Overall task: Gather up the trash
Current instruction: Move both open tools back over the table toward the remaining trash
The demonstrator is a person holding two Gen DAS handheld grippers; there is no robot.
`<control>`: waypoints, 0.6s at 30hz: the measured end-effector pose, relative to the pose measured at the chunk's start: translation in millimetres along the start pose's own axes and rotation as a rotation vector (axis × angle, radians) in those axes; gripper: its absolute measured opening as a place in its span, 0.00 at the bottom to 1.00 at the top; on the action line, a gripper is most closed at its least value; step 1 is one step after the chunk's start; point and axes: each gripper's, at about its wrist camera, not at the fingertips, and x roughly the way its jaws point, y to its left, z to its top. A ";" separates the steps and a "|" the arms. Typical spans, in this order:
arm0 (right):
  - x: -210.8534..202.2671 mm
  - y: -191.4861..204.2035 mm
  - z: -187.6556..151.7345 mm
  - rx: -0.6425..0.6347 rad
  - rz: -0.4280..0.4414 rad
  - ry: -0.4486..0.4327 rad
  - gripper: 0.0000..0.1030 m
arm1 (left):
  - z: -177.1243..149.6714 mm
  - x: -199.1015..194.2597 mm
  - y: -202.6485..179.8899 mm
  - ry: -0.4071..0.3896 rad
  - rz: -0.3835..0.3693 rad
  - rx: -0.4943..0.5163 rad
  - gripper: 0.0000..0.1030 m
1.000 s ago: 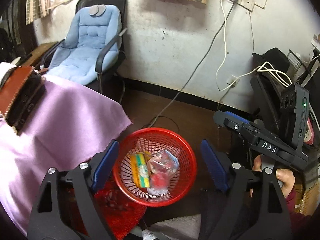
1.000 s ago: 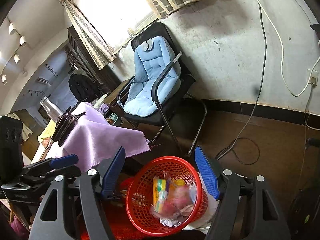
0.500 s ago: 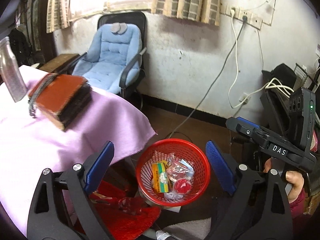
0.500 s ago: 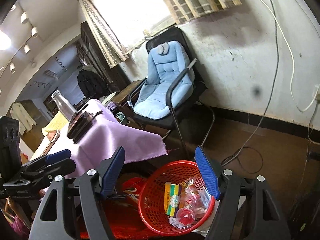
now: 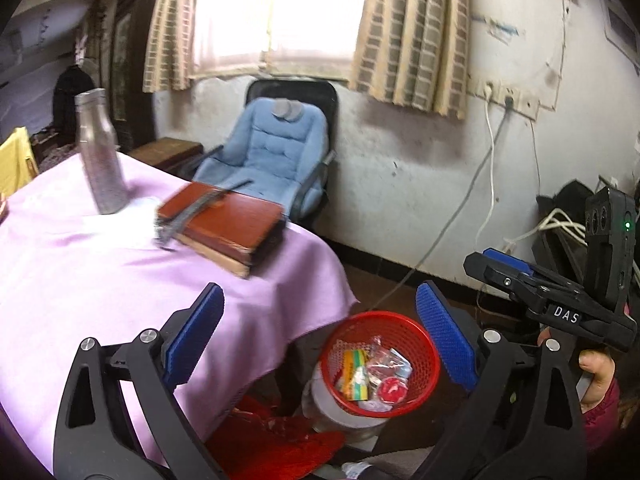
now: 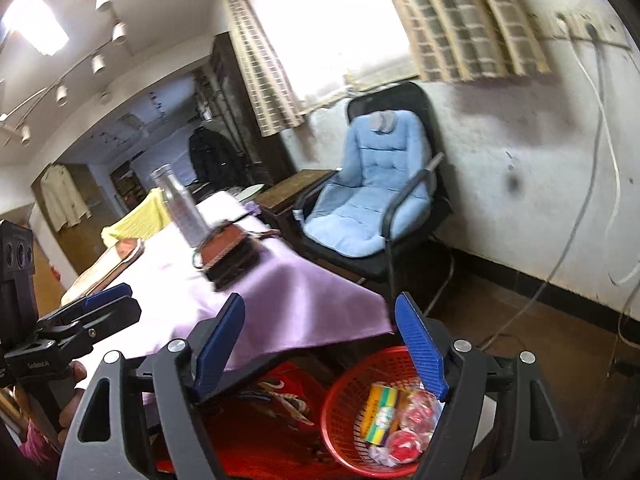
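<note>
Trash (image 5: 370, 372) lies in the upright red basket (image 5: 424, 384) on the floor beside the bench (image 5: 80, 272), its mouth facing up. Left gripper (image 5: 320, 336) and right gripper (image 6: 320, 348) both stand apart, empty.

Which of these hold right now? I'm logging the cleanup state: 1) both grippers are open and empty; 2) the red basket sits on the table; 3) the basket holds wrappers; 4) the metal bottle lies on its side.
1) True: left gripper and right gripper are open, holding nothing.
2) False: the red basket is down beside the table, below its purple cloth.
3) True: wrappers lie inside.
4) False: the metal bottle stands upright.
</note>
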 end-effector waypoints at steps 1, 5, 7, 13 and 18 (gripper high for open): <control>-0.8 11.1 1.2 -0.019 0.010 -0.002 0.75 | -0.1 -8.7 7.3 -0.017 0.009 -0.013 0.91; -1.0 52.2 6.9 -0.092 0.042 -0.006 0.77 | -2.2 -38.4 32.1 -0.069 0.036 -0.053 0.92; -1.3 70.1 8.8 -0.121 0.058 -0.006 0.78 | -3.9 -55.3 46.3 -0.101 0.053 -0.077 0.93; 7.1 135.5 10.5 -0.221 0.131 0.018 0.82 | -17.7 -98.1 85.4 -0.168 0.102 -0.138 0.93; 27.9 184.0 8.4 -0.275 0.203 0.065 0.83 | -33.5 -127.9 129.0 -0.203 0.173 -0.203 0.93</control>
